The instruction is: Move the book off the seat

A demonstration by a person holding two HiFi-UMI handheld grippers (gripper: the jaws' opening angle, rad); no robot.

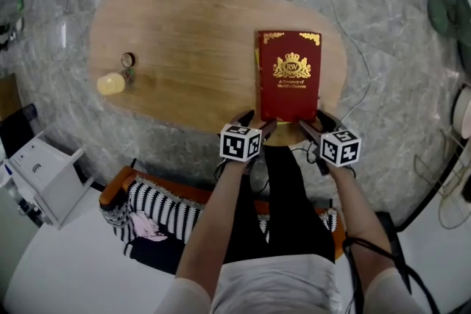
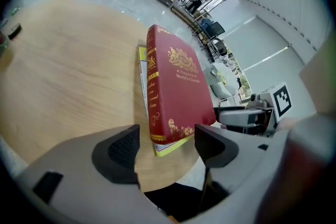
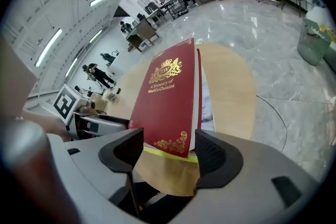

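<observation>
Table: wooden, sitting on marble.
Book: lying at near edge, reading "A Treasury of World's Classics".
Left gripper, right gripper: jaws gaping apart.

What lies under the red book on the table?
A thin yellow-edged booklet peeks out beneath the red book, on the wooden table. Its cover is hidden.

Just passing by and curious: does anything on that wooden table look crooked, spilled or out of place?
Nothing looks spilled or damaged. The one oddity is that the red book sits offset on a thinner yellow-edged booklet. The booklet pokes out along the book's spine and near end, close to the edge of the table.
</observation>
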